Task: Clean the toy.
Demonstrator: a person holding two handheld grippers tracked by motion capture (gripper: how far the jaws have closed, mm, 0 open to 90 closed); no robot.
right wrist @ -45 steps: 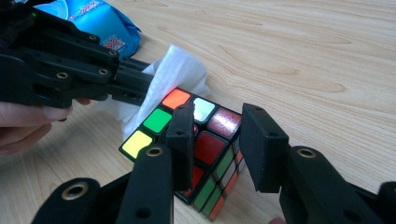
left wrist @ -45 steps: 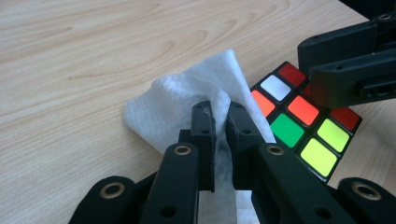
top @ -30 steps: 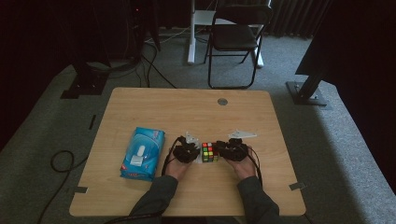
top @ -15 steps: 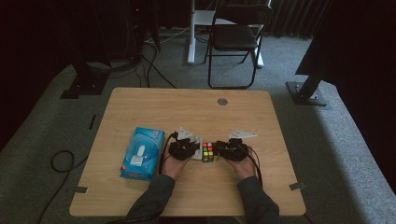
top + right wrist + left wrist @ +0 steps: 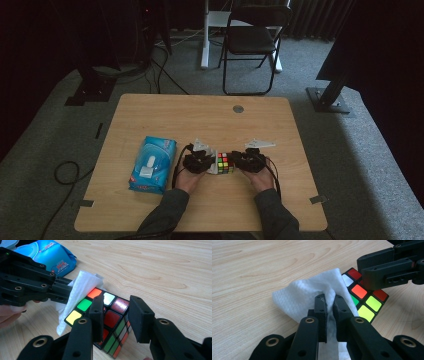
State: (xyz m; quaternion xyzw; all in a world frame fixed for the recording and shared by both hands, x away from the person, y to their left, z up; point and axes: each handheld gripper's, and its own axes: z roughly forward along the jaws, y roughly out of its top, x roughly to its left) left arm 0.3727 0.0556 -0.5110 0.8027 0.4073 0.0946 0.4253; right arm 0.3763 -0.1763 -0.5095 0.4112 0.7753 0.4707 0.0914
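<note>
While both grippers meet at cube (image 5: 225,163):
L gripper (image 5: 330,305): pinching wipe (image 5: 309,295), against cube.
R gripper (image 5: 116,315): clamped on cube.
Pack (image 5: 152,164): left of cube.

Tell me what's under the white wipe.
The wipe, pinched by the left gripper, drapes over one side of the puzzle cube. Stickers beneath it are hidden.
</note>
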